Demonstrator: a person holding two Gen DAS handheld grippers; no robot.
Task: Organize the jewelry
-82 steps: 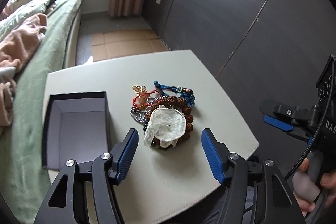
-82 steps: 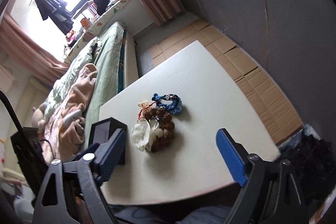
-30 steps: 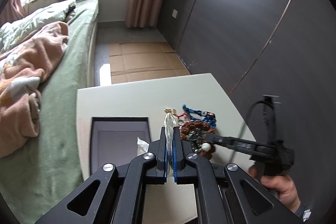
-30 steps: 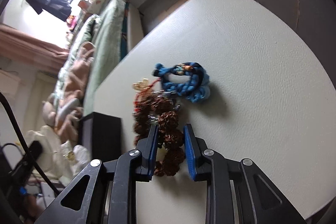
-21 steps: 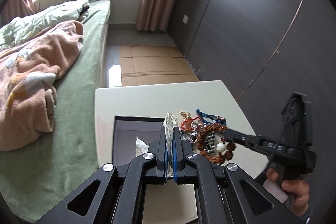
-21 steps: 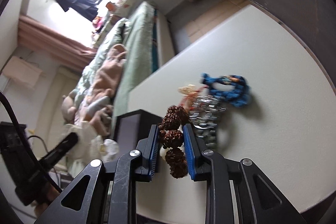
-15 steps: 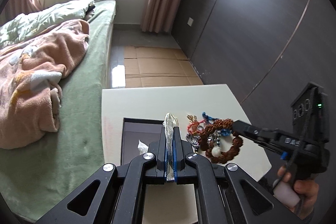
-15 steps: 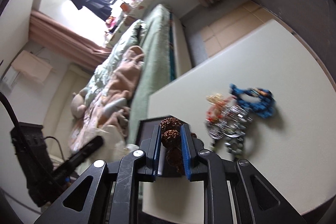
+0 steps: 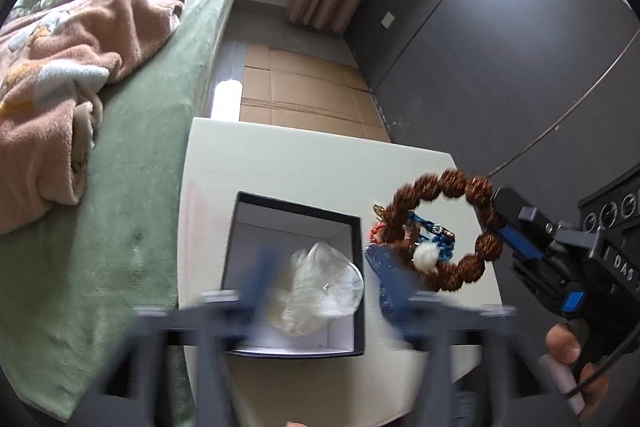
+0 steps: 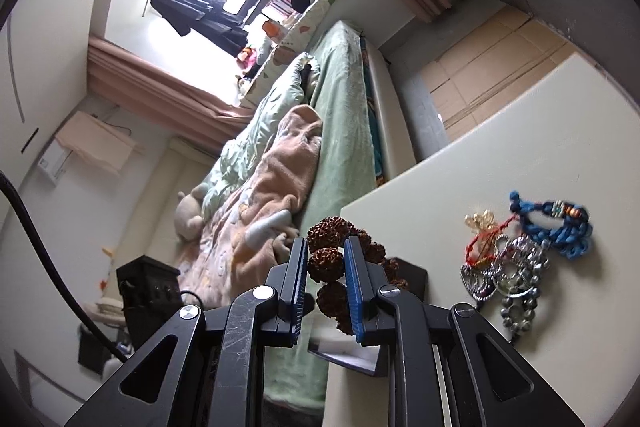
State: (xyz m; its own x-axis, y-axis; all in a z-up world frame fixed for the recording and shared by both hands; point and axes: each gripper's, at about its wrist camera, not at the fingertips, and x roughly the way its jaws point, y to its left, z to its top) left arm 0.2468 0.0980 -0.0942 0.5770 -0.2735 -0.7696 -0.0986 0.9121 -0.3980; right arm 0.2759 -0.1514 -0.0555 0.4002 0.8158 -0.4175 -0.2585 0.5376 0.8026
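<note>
A black open box (image 9: 298, 215) stands on the cream table (image 9: 304, 167). A clear plastic pouch (image 9: 320, 287) lies inside it. My left gripper (image 9: 320, 291) is open and blurred, just above the box's near side. My right gripper (image 10: 326, 265) is shut on a brown bead bracelet (image 10: 326, 263), which hangs in the air right of the box in the left wrist view (image 9: 444, 227). A blue braided bracelet (image 10: 556, 227), a red cord piece (image 10: 484, 233) and silver jewelry (image 10: 508, 271) lie on the table.
A bed with a green cover (image 9: 132, 155) and a pink blanket (image 9: 64, 67) runs along the table's left side. A dark wall (image 9: 500, 47) stands to the right. Cardboard sheets (image 9: 296, 87) cover the floor beyond the table.
My left gripper has opened and the plastic pouch now lies in the box. My right gripper has lifted the brown bead bracelet off the pile and carried it toward the box.
</note>
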